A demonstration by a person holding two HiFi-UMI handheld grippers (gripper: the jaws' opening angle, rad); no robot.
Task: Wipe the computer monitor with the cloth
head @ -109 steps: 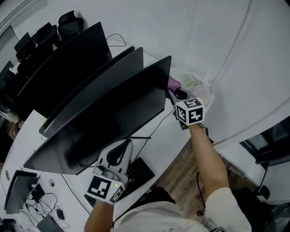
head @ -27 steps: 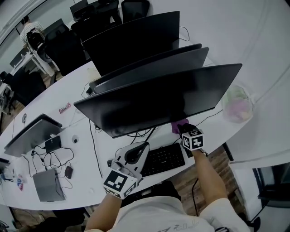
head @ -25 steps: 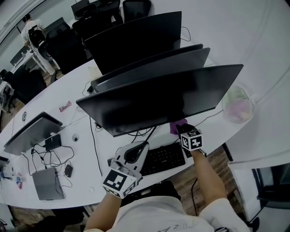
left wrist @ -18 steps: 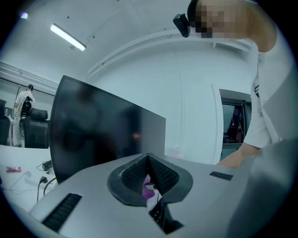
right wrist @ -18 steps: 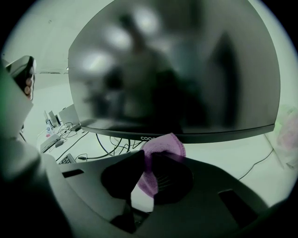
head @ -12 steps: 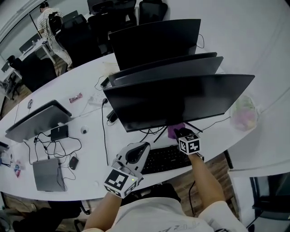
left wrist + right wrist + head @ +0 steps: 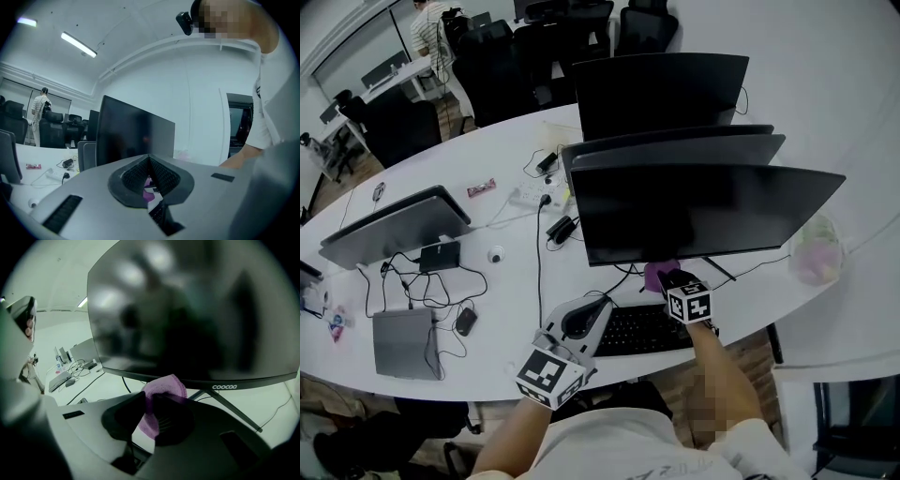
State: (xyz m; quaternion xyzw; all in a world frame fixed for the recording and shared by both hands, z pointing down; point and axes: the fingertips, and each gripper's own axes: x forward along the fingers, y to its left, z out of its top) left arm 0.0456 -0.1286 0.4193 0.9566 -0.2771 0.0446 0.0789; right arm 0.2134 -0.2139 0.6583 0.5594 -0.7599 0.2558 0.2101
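Observation:
The nearest black monitor (image 7: 703, 211) stands on the white desk (image 7: 487, 309); it fills the right gripper view as a dark screen (image 7: 197, 310). My right gripper (image 7: 672, 279) is just below its bottom edge, left of the stand, shut on a purple cloth (image 7: 656, 274). In the right gripper view the cloth (image 7: 161, 390) bulges out between that gripper's (image 7: 152, 399) jaws, close under the monitor's lower bezel. My left gripper (image 7: 581, 317) hovers low over the desk by the keyboard, shut and holding nothing; its (image 7: 150, 158) jaws meet at the tips.
A black keyboard (image 7: 647, 330) lies in front of the monitor. Two more monitors (image 7: 661, 89) stand behind it. A laptop (image 7: 394, 225), cables and small devices lie at left. A plastic bag (image 7: 816, 251) sits at the desk's right end. Office chairs and a person (image 7: 427, 19) are far back.
Some four seconds ago the cloth was at the monitor's right edge; now my right gripper holds it under the bottom edge near the stand. The head view has swung round. My left gripper stays by the keyboard.

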